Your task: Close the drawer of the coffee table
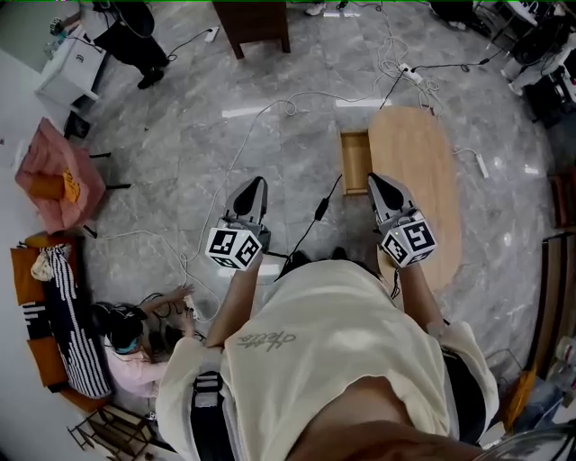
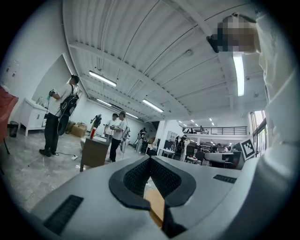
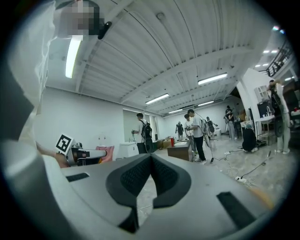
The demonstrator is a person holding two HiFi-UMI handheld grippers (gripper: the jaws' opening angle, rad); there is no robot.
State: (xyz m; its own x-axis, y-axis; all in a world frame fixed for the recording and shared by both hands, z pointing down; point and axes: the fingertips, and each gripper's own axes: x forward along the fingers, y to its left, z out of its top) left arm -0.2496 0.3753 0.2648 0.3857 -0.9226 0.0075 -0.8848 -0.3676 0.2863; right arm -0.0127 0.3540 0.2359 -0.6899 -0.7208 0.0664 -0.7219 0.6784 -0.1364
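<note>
Cream shirt [image 1: 333, 360] fills the head view at 6 o'clock. Ahead of it, the left gripper [image 1: 256, 185] and right gripper [image 1: 373, 180] each have their jaws pressed together, empty. At 12 o'clock the wooden drawer [image 1: 355, 162] juts open from the oval coffee table [image 1: 423, 171], on its 9 o'clock side.

Across the grey marble floor [image 1: 180, 144], white cables [image 1: 288, 103] trail ahead of the left fingers [image 1: 255, 194] toward a dark wooden cabinet [image 1: 256, 27]. A power strip [image 1: 412, 74] lies ahead of the right fingers [image 1: 382, 189]. Well left of the left fingers hangs a pink cloth [image 1: 54, 176]; a seated person [image 1: 135, 369] is behind them.
</note>
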